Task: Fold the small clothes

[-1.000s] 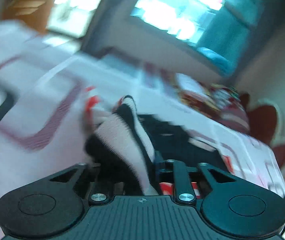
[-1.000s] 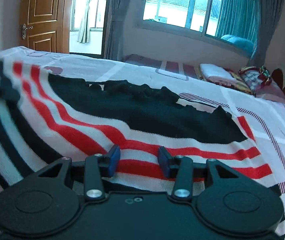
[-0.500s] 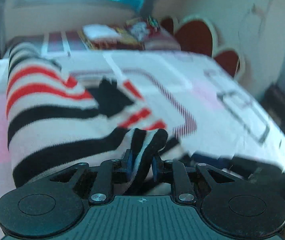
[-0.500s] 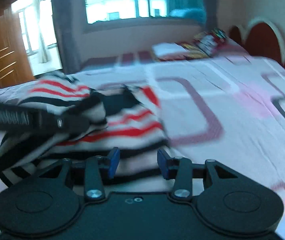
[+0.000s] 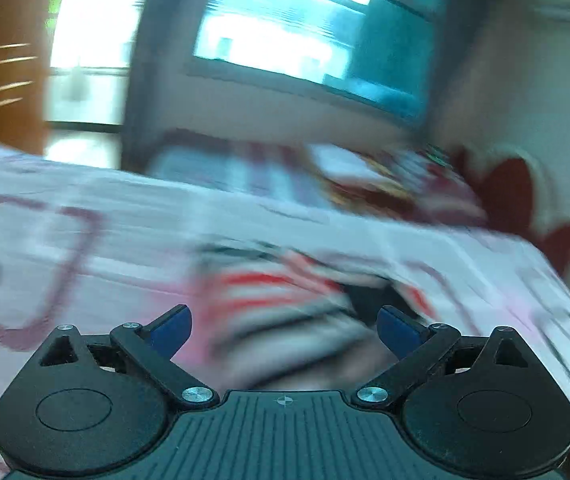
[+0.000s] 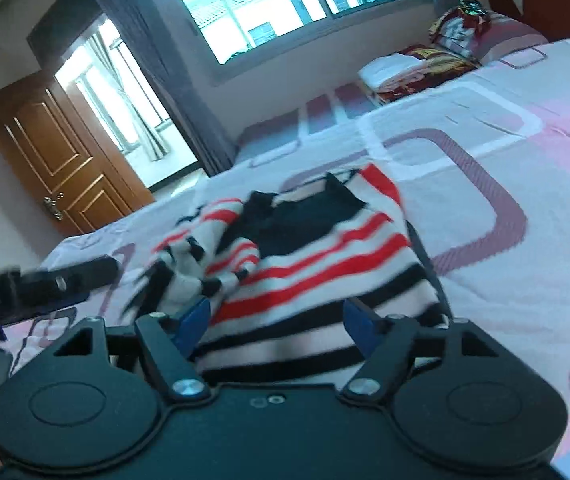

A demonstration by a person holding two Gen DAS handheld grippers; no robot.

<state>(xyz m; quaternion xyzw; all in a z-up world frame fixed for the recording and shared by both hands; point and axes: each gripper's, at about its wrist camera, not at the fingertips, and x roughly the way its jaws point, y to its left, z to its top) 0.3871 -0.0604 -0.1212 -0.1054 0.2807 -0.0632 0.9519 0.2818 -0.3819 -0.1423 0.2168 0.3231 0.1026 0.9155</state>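
Note:
A small knitted sweater with red, black and white stripes and a black middle lies bunched and partly folded on the bed. In the right wrist view its near hem lies between the blue pads of my right gripper. Those jaws are opening and do not press on the knit. One black finger of the left gripper reaches in from the left beside the sweater's sleeve. The left wrist view is blurred. There my left gripper has its jaws opening wide, and the sweater lies just beyond them, unheld.
The bed sheet is white and pink with purple rounded squares. Folded bedding and a pillow lie at the far end by a red headboard. A wooden door and a window are behind the bed.
The left gripper was shut on a fold of the sweater and has let it go, with its jaws now wide. The right jaws have widened too, and the right view has rolled.

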